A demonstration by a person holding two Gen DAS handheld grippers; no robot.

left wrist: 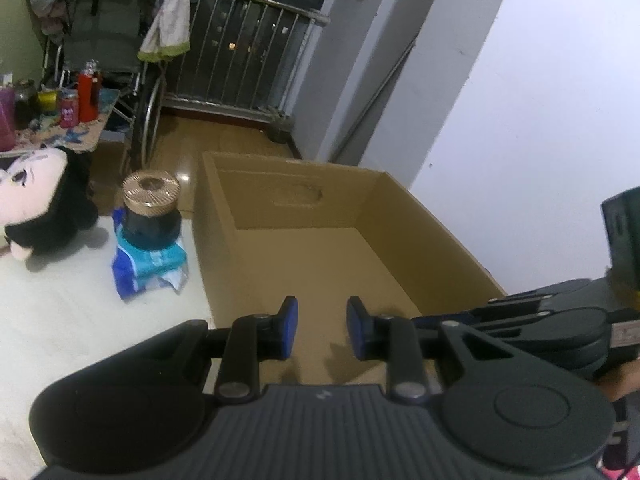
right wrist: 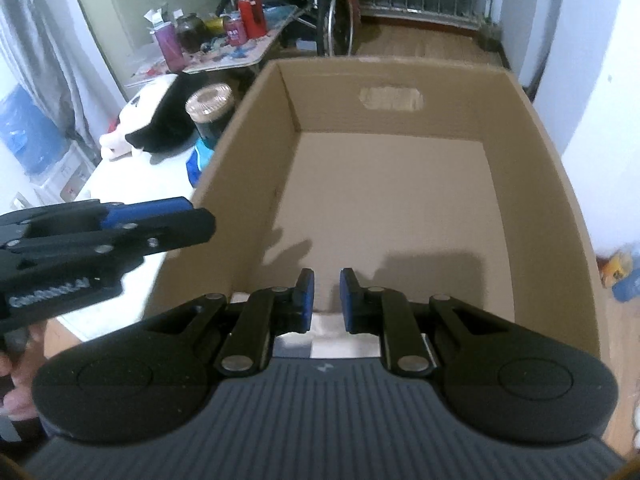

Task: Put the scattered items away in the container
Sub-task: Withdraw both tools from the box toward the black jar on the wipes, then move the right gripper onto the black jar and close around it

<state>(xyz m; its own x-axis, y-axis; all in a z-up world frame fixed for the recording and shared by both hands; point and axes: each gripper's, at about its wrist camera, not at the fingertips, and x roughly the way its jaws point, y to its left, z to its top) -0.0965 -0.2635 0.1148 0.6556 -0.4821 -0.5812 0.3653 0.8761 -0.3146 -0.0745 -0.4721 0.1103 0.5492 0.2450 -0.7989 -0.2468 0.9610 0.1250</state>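
Directly ahead of me stands the open cardboard box, the container, resting on the white tabletop with a cut-out handle hole in its far wall; its floor is bare brown card. To the box's left, just beside its wall, a dark jar with a ribbed gold lid sits upright on top of a blue-and-white tissue pack. Further left lies a plush doll with black hair and a pale face, on its side and apart from the jar. My left gripper hovers over the box's near left corner, blue pads parted with nothing between them. My right gripper points down over the near edge of the box, its pads set closer together, a narrow gap showing and nothing held. In the right wrist view my left gripper appears from the side at the box's left rim, with part of my hand behind it. Beyond the tabletop stand a cluttered folding table bearing bottles, a wheelchair draped with a towel, and a metal railing.
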